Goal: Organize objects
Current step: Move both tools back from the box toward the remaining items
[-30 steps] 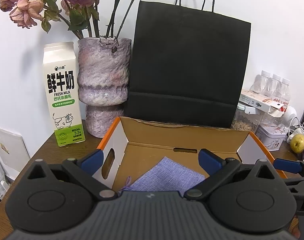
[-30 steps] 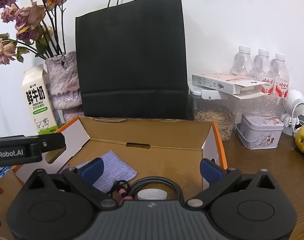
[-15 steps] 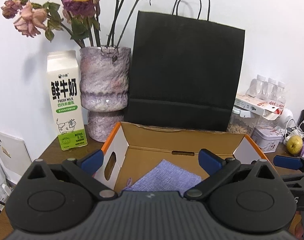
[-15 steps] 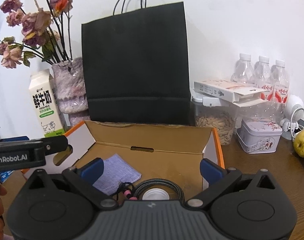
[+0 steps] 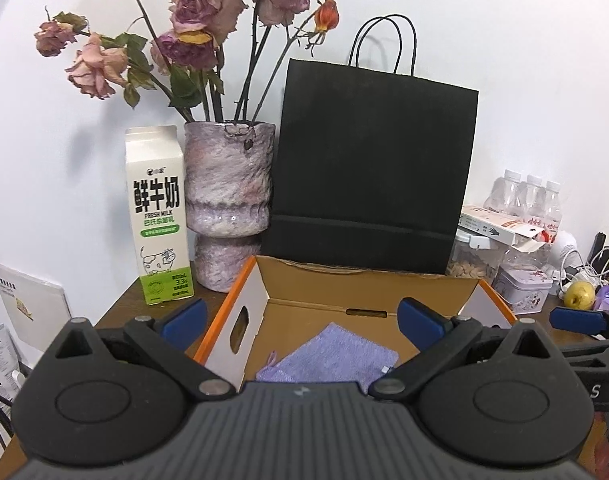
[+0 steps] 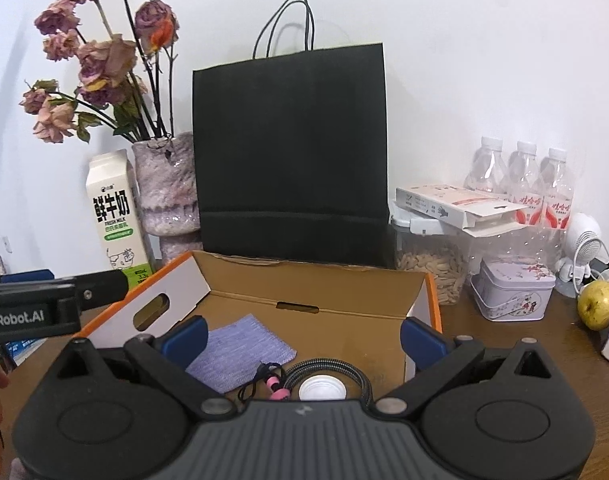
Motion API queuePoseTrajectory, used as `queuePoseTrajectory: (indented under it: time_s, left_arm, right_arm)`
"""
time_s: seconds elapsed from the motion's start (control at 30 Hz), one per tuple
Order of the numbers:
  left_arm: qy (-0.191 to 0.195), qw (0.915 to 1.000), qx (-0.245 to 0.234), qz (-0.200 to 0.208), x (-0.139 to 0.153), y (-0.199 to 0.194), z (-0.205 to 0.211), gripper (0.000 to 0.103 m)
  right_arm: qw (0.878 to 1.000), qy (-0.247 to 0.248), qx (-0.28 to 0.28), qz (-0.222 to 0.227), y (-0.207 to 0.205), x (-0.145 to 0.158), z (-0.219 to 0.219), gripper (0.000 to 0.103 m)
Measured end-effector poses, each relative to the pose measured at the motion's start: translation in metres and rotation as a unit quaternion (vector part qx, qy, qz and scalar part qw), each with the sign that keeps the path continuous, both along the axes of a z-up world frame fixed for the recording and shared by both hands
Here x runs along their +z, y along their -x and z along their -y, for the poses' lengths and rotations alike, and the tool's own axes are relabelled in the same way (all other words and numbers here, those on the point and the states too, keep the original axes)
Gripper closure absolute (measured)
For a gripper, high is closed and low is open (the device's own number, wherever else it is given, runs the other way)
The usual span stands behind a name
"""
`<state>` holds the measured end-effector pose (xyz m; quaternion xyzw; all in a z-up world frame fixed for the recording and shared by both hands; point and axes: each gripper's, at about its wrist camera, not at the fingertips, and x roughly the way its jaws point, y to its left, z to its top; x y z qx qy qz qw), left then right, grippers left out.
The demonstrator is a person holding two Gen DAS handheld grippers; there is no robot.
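Two grippers poised above the near edge of an open cardboard box (image 6: 312, 284) on a brown worktop (image 6: 516, 344). Left gripper (image 5: 300, 316): fingers spread wide, nothing between them, aimed into the box. Right gripper (image 6: 302, 334): likewise spread and empty, just right of the left one.

Inside the box: a purple cloth (image 6: 244, 350) flat on the floor toward the left; just right of it, near the front edge, a small black cord with pink ends (image 6: 270, 382); beside that, a braided cable (image 6: 328, 368) coiled around a white disc (image 6: 322, 390). Exact contact between cord and cable not discernible.

Behind the box, against the wall: black paper bag (image 5: 368, 168); to its left a vase of dried roses (image 5: 228, 196) and a milk carton (image 5: 156, 216). To the right, well apart from the box: a clear jar of nuts (image 6: 432, 268), a small tin (image 6: 512, 290), three water bottles (image 6: 524, 184), an apple (image 6: 598, 304).

Judged step: between placements, several items already boxed, no item in hand. Next move probably calling for choice of a loose item on the right, such as the tin or apple, an approach with fingers spread either side, then closure before lifting over the orange-edged wall.
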<state>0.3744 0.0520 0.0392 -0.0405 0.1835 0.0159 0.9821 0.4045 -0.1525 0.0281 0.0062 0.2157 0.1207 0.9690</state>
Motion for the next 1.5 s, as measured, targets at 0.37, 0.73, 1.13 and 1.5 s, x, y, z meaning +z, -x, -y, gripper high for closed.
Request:
queuePoseTrajectory:
  time_s: [0.37, 0.73, 1.13, 1.5]
  left_arm:
    - [-0.006, 1.0000, 0.000, 0.008, 0.000, 0.044, 0.000, 0.000]
    - [-0.014, 0.9998, -0.010, 0.008, -0.011, 0.094, 0.006, 0.000]
    - [-0.029, 0.9992, -0.025, 0.016, -0.031, 0.151, 0.012, 0.000]
    - [-0.031, 0.9990, -0.030, -0.010, -0.056, 0.189, 0.009, 0.000]
  right_arm:
    - [1.000, 0.004, 0.010, 0.017, 0.042, 0.009, 0.010, 0.000]
    - [0.999, 0.014, 0.027, 0.029, 0.094, 0.009, 0.017, 0.000]
    - [0.998, 0.025, 0.046, 0.039, 0.149, -0.004, 0.020, 0.000]
    - [0.997, 0.034, 0.058, 0.033, 0.192, -0.020, 0.024, 0.000]
